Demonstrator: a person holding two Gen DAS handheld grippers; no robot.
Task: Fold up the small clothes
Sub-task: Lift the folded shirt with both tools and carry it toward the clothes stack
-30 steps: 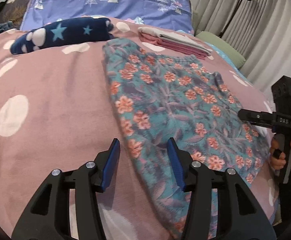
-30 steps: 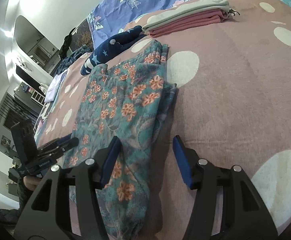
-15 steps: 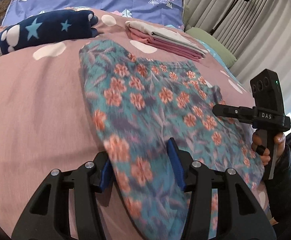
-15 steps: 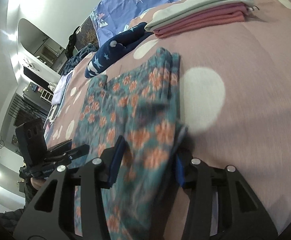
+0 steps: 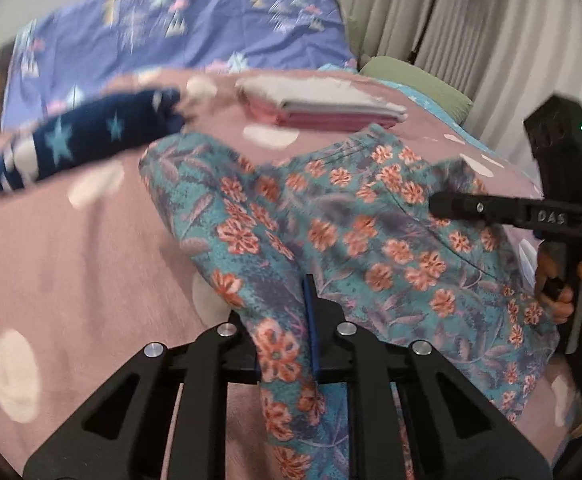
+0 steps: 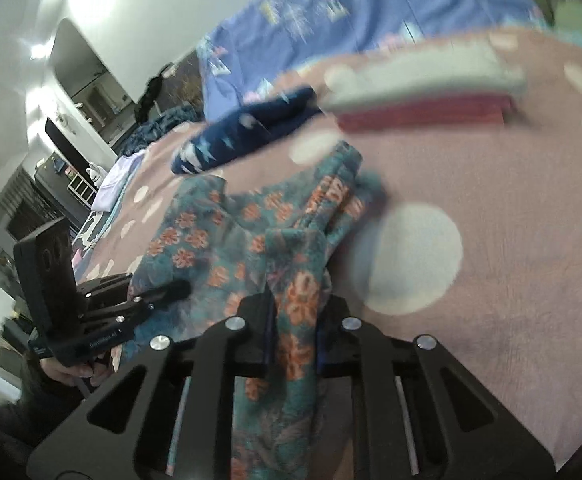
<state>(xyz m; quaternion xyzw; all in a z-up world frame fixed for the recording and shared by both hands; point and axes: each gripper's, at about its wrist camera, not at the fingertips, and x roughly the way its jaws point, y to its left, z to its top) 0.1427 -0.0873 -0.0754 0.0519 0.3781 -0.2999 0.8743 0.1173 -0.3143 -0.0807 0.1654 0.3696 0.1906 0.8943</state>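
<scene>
A teal garment with orange flowers [image 5: 331, 220] lies on the pink dotted blanket [image 5: 71, 260], its near edge lifted off the bed. In the left wrist view my left gripper [image 5: 285, 320] has its jaws closing, a fold of the near left corner pinched between the pads. The right wrist view shows my right gripper [image 6: 295, 312] closing the same way on the near right corner of the garment [image 6: 219, 248]. Each gripper also appears in the other's view, hand-held: the right gripper [image 5: 435, 202] at the right, the left gripper [image 6: 183, 286] at the left.
A navy garment with stars [image 5: 79, 140] lies rolled at the back left. A folded pink and grey stack [image 5: 323, 110] sits behind the floral garment. A purple patterned pillow [image 5: 171, 28], a green cushion [image 5: 415, 84] and curtains [image 5: 471, 40] stand beyond.
Both grippers slid over the garment's near corners, closed on the cloth and lifted it. The near edge has risen and the fabric now bunches toward the far side.
</scene>
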